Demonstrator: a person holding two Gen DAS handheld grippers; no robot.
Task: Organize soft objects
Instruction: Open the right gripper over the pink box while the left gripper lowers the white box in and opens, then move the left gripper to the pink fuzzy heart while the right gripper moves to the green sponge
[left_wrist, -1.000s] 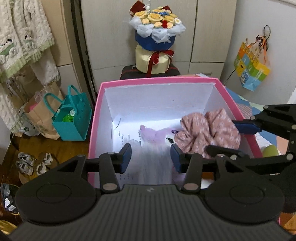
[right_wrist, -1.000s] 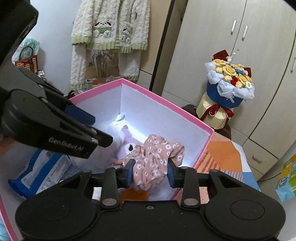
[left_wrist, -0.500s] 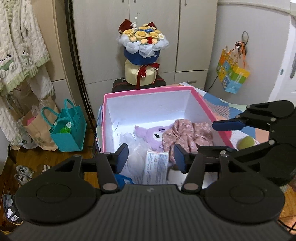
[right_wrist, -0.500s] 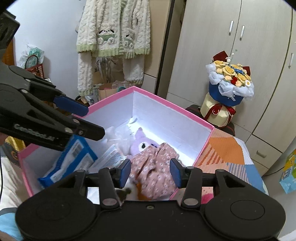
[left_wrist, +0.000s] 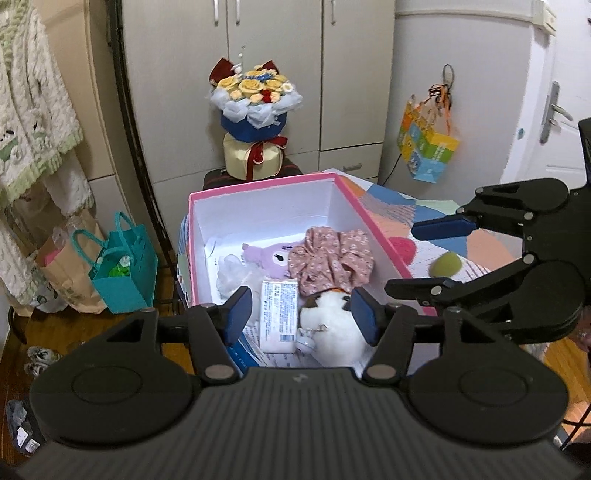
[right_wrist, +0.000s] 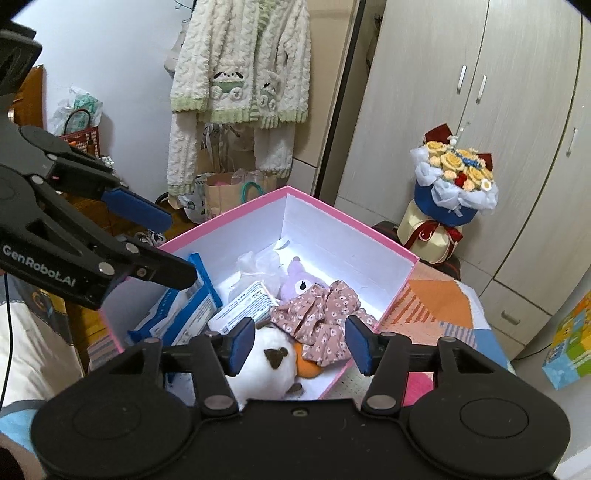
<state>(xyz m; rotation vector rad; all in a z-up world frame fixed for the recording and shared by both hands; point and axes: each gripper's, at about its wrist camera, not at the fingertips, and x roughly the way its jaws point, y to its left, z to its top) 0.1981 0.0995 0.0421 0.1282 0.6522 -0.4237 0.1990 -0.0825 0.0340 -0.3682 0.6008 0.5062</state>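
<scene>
A pink box (left_wrist: 347, 181) with white walls holds a pink floral cloth (left_wrist: 332, 258), a purple plush (left_wrist: 266, 256), a white plush with an orange beak (left_wrist: 332, 326), a tissue pack (left_wrist: 279, 314) and a blue-white pack (right_wrist: 177, 314). My left gripper (left_wrist: 301, 314) hovers above the box's near end; its jaws are opening with nothing between them. My right gripper (right_wrist: 300, 343) hangs over the white plush (right_wrist: 266, 365) and floral cloth (right_wrist: 317, 310), clear of both; its jaws are opening too. Each gripper shows in the other's view: right gripper (left_wrist: 400, 258), left gripper (right_wrist: 181, 249).
The box sits on a patchwork cover (right_wrist: 439, 299) with a green ball (left_wrist: 447, 264) and a pink item (left_wrist: 402, 247) beside it. Behind stand a bouquet (left_wrist: 255, 110) and wardrobe doors. A teal bag (left_wrist: 125, 273), paper bags and hanging knitwear (right_wrist: 240, 74) are at the left.
Both grippers have pulled back and up from the box, and their jaws have widened. The floral cloth, between the right fingers a second ago, now lies in the box.
</scene>
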